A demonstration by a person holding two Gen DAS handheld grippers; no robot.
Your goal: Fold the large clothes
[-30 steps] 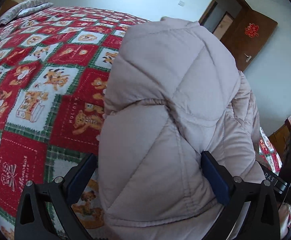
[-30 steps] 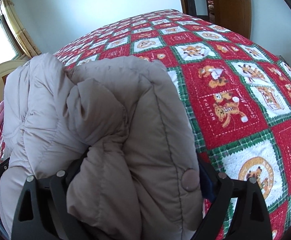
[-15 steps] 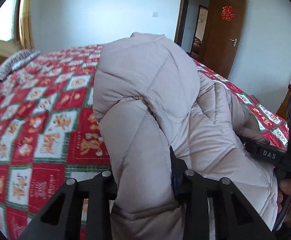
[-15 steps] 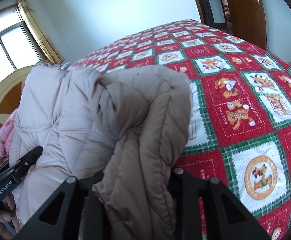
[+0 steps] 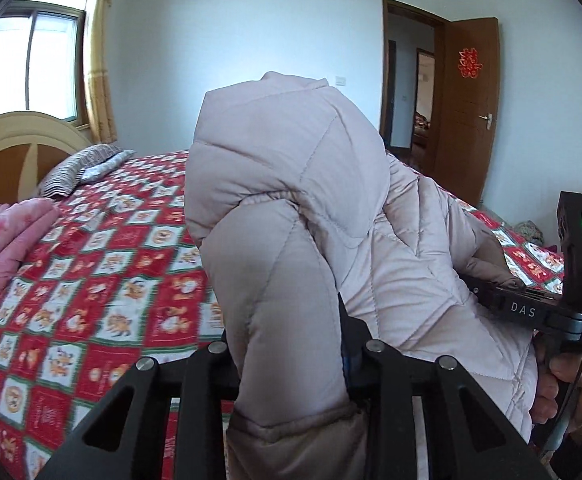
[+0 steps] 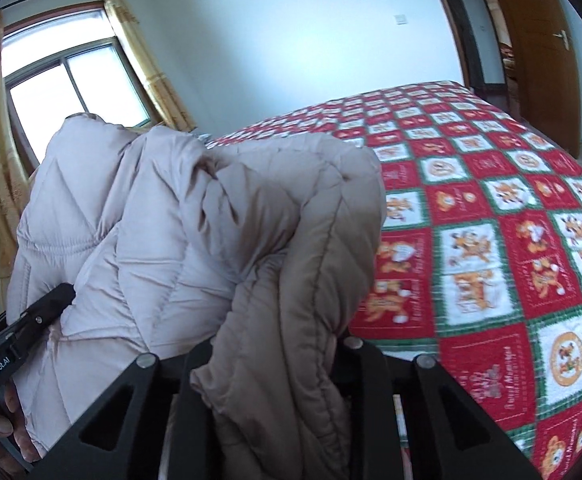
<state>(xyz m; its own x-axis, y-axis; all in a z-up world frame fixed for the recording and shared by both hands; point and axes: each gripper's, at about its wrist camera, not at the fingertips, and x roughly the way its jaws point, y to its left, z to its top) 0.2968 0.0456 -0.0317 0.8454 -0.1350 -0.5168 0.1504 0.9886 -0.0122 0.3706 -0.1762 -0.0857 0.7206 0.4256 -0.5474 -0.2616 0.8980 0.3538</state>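
Observation:
A pale pink quilted down jacket (image 5: 291, 184) is bunched up and held above the bed's red, green and white patchwork quilt (image 5: 91, 272). My left gripper (image 5: 287, 344) is shut on a thick padded fold of it. In the right wrist view my right gripper (image 6: 279, 348) has a beige-lined fold of the same jacket (image 6: 171, 220) pinched between its pads, and its jaws are closing further. Each gripper's black body shows in the other view, pressed into the jacket's side. The jacket hides the fingertips of both.
The quilt (image 6: 491, 240) stretches away to the right. A folded pink blanket (image 5: 7, 240), a striped pillow (image 5: 75, 172) and a wooden headboard (image 5: 11, 148) lie at the far left. An open brown door (image 5: 467, 108) stands behind, and a window (image 6: 71, 84) behind the jacket.
Both grippers closed from wide open onto folds of the jacket and rose with it off the bed. The views tilted up, so more wall, window and door show.

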